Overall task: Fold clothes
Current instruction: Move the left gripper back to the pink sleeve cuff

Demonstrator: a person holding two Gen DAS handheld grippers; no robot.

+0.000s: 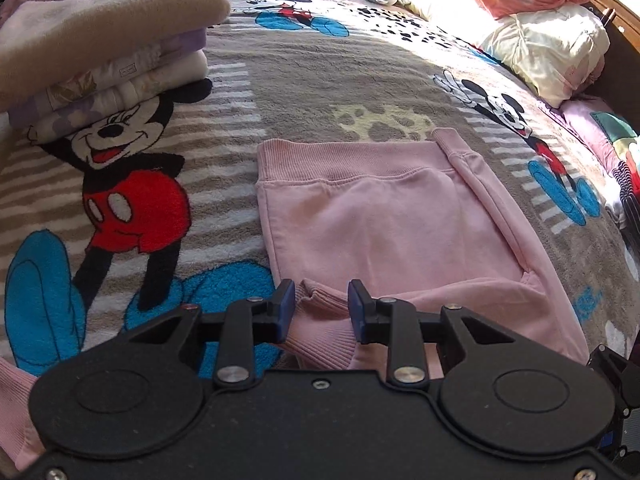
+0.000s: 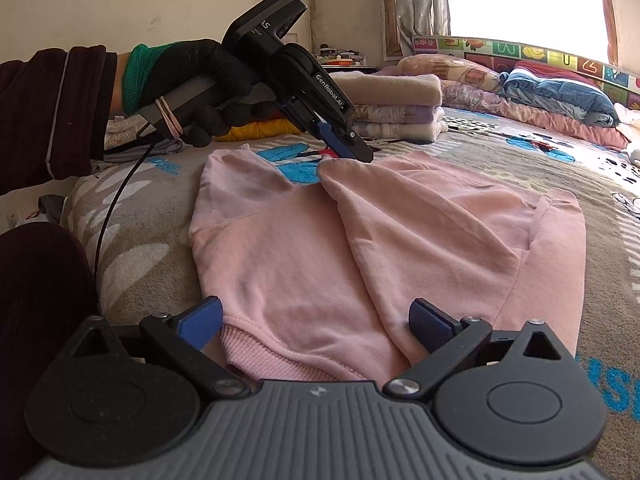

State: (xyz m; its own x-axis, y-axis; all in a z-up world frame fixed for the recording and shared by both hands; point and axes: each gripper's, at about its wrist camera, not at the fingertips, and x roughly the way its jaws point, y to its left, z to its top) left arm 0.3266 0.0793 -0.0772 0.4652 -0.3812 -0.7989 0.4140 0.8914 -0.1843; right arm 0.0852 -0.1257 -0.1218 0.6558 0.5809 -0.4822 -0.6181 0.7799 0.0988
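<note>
- Evidently the pink sweatshirt [image 2: 360,240] lies flat on the blanket [image 1: 280,80], near its edge on the person's side, so that it can be folded where it sits.
- On the sweatshirt, one sleeve [image 2: 420,248] already lies folded across the body, which suggests the fold is partway done.
- At the sweatshirt's side farthest from the right gripper, the left gripper [image 1: 321,307] has a ribbed cuff [image 1: 320,332] between its blue pads; the pads stand narrowly apart and flank the cuff, and whether they truly pinch it cannot be told.
- That hold on the cuff probably serves to lay or straighten the sleeve end.
- At the sweatshirt's near ribbed edge, the right gripper [image 2: 316,322] hovers with its jaws spread wide and gripping nothing, likely ready to take the edge for the next fold.
- A gloved hand [image 2: 200,84] holds the left gripper angled down toward the sweatshirt.
- Seen closely, the sweatshirt is soft pale pink fleece with ribbed band and cuffs, a little creased, with faint darker marks on the cloth.
- Beyond the sweatshirt, a stack [image 1: 100,52] of folded clothes rests on the blanket, seemingly where finished pieces go.
</note>
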